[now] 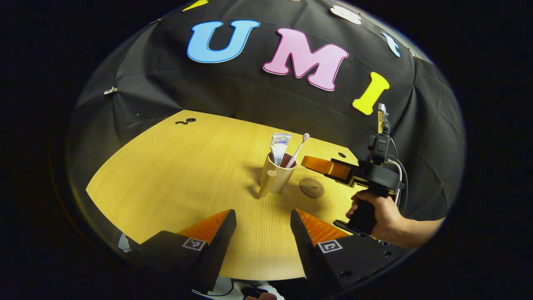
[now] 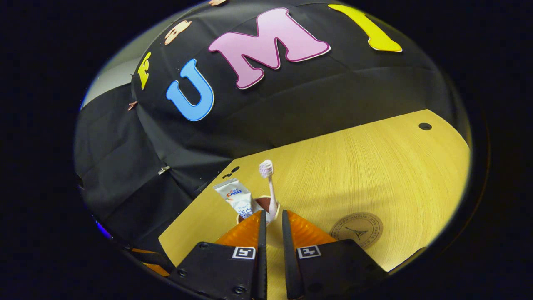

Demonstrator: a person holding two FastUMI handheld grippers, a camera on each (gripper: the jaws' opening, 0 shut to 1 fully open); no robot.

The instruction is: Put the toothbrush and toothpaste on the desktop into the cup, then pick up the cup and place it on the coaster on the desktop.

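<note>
A beige cup (image 1: pixel 277 177) stands upright mid-table with a white toothpaste tube (image 1: pixel 280 146) and a pink-and-white toothbrush (image 1: pixel 299 148) standing in it. The round brown coaster (image 1: pixel 311 187) lies bare, just right of the cup. My left gripper (image 1: pixel 262 214) hovers open, short of the cup. My right gripper (image 1: pixel 304 160), held by a hand (image 1: pixel 385 214), points at the cup's rim from the right, a little apart from the toothbrush. In the right gripper view, its fingers (image 2: pixel 273 213) stand nearly together with a narrow gap, just before the cup (image 2: pixel 250 210), toothpaste (image 2: pixel 238 198) and toothbrush (image 2: pixel 268 183). The coaster (image 2: pixel 356 230) lies right.
The wooden table (image 1: pixel 179 175) has small holes at its far left (image 1: pixel 185 121) and near the far right corner (image 1: pixel 341 155). The black cloth wall closes the back. The table's near edge runs just beyond my left gripper's fingers.
</note>
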